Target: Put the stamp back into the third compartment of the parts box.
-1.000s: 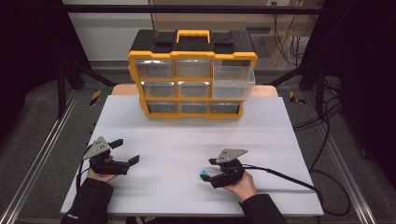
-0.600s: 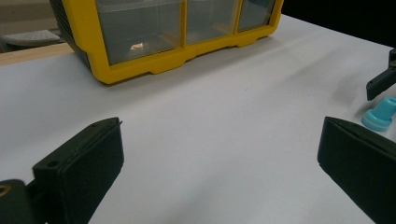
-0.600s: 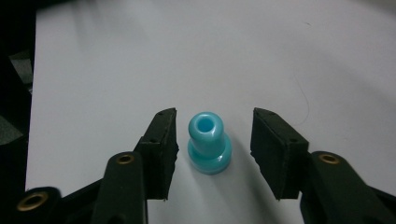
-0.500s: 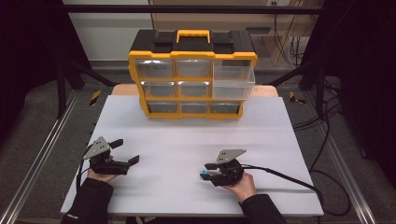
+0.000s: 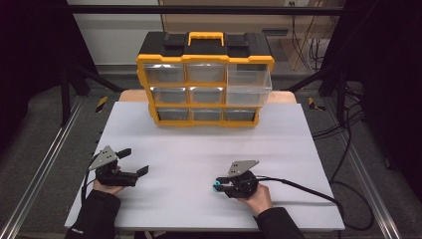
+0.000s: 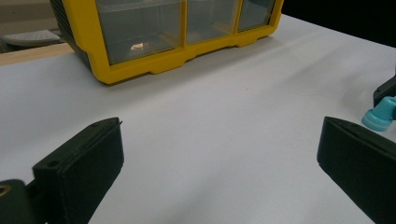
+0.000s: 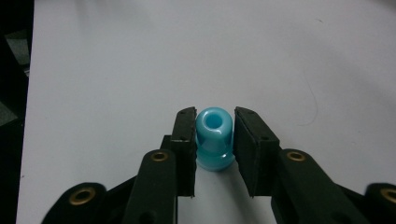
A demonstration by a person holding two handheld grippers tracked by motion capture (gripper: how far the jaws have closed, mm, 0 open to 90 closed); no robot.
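Hand-held grippers at rest on a white table (image 5: 199, 149), with the yellow-and-black drawer organiser (image 5: 205, 79) at the far edge serving as landmark. Left of the organiser and well toward the person's side, the left hand-held gripper (image 5: 134, 162) lies low over the table, its jaws spread wide with nothing between them; the left gripper view looks across bare table to the organiser's bottom row of clear drawers (image 6: 140, 28), which suggests this gripper is parked in waiting, perhaps to work a drawer. Nearer the organiser's right half, again well toward the person, the right hand-held gripper (image 5: 217, 186) holds a small blue plastic cap-like piece (image 7: 214, 137). Its jaws have just been closing, and in the right gripper view both pads (image 7: 187, 135) now press the piece's sides, the piece's open end pointing away from the camera. The grip sits across the narrow body, above the wider flange, a hold likely chosen so the piece cannot slip when lifted. The piece appears to rest on or just above the table, well apart from the organiser, whose large right-hand drawer (image 5: 249, 84) stands pulled out, a probable destination.
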